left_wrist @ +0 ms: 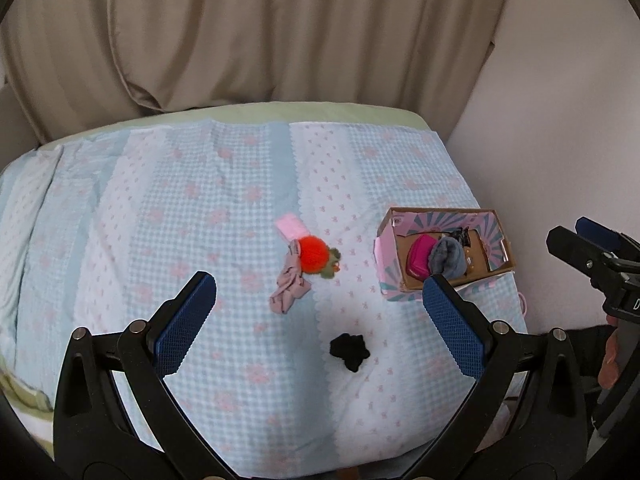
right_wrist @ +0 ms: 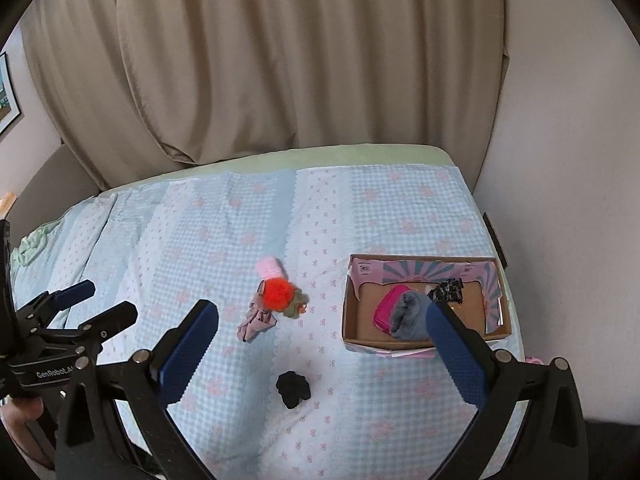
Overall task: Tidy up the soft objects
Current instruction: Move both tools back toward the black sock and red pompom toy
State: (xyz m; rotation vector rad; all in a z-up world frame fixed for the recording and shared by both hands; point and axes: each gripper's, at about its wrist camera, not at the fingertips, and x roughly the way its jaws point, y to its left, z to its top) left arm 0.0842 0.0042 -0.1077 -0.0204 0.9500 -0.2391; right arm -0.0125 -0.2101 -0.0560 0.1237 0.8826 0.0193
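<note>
A black soft scrunchie (left_wrist: 349, 351) (right_wrist: 293, 389) lies on the blue checked bedspread, nearest both grippers. Further back lie an orange pompom (left_wrist: 314, 254) (right_wrist: 276, 291), a small green plush (left_wrist: 331, 265) (right_wrist: 294, 307), a mauve cloth (left_wrist: 289, 289) (right_wrist: 256, 322) and a pink folded item (left_wrist: 290, 227) (right_wrist: 269, 266). A cardboard box (left_wrist: 502, 236) (right_wrist: 348, 312) on the right holds a magenta item (left_wrist: 419, 259) (right_wrist: 387, 307), a grey cloth (left_wrist: 448, 258) (right_wrist: 410, 316) and a black item (right_wrist: 448, 290). My left gripper (left_wrist: 318, 304) (right_wrist: 96, 298) is open and empty above the bed. My right gripper (right_wrist: 322, 334) (left_wrist: 568, 232) is open and empty.
Beige curtains (left_wrist: 256, 32) hang behind the bed. A plain wall (left_wrist: 560, 120) stands to the right, close to the box. The bedspread (left_wrist: 160, 208) stretches away to the left. A picture frame (right_wrist: 6, 96) hangs at the far left.
</note>
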